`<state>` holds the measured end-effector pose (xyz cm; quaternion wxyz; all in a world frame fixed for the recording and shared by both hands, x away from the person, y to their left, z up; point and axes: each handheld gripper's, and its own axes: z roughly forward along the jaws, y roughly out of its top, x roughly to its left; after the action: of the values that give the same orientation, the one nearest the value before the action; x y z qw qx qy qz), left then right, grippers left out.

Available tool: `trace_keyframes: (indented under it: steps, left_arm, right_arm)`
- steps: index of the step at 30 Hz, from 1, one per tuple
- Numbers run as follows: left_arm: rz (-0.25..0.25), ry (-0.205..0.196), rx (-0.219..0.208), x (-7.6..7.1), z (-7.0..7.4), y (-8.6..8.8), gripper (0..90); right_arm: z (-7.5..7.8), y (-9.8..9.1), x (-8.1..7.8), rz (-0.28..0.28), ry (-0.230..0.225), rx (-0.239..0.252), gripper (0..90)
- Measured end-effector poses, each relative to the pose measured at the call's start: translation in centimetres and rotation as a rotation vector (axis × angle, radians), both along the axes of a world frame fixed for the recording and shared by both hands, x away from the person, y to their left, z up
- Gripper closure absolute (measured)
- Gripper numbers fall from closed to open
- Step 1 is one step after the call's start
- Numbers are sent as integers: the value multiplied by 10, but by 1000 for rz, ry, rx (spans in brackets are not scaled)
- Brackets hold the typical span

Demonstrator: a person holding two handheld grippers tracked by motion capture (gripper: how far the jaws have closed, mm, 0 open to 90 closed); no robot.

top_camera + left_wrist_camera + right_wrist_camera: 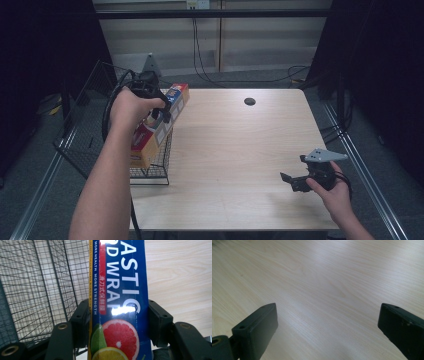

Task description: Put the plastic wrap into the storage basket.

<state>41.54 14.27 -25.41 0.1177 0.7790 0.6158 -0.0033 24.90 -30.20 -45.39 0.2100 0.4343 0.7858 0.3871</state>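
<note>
A long plastic wrap box (159, 126), blue with citrus fruit printed on it (120, 302), lies tilted over the right rim of a black wire basket (90, 145). My left gripper (161, 114) is shut on the box, one jaw pressed against each long side (117, 322). At the table's right front my right gripper (295, 181) hangs open just above the bare wood, its fingers (254, 332) wide apart with nothing between them.
The wire basket (37, 287) stands off the left edge of the light wooden table (240, 150). A round dark cable hole (249, 101) sits near the table's far edge. Cables run along the floor behind.
</note>
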Motion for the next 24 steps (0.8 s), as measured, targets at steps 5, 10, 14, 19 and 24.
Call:
trace_keyframes:
  steps: [5,10,14,19,24]
  left_arm:
    - [20,-11,3,-1,6,9,448]
    - [36,-15,5,-1,11,18,448]
    - [50,-26,3,-2,15,25,448]
    - [72,-27,6,-2,18,33,449]
    - [86,-32,11,-3,23,39,449]
  right_arm:
    - [0,0,1,0,-2,0,26]
    - [-1,1,0,0,0,-2,26]
    - [-1,1,0,2,4,0,26]
    - [-1,0,1,-2,3,-2,26]
    - [-2,0,1,-1,8,0,26]
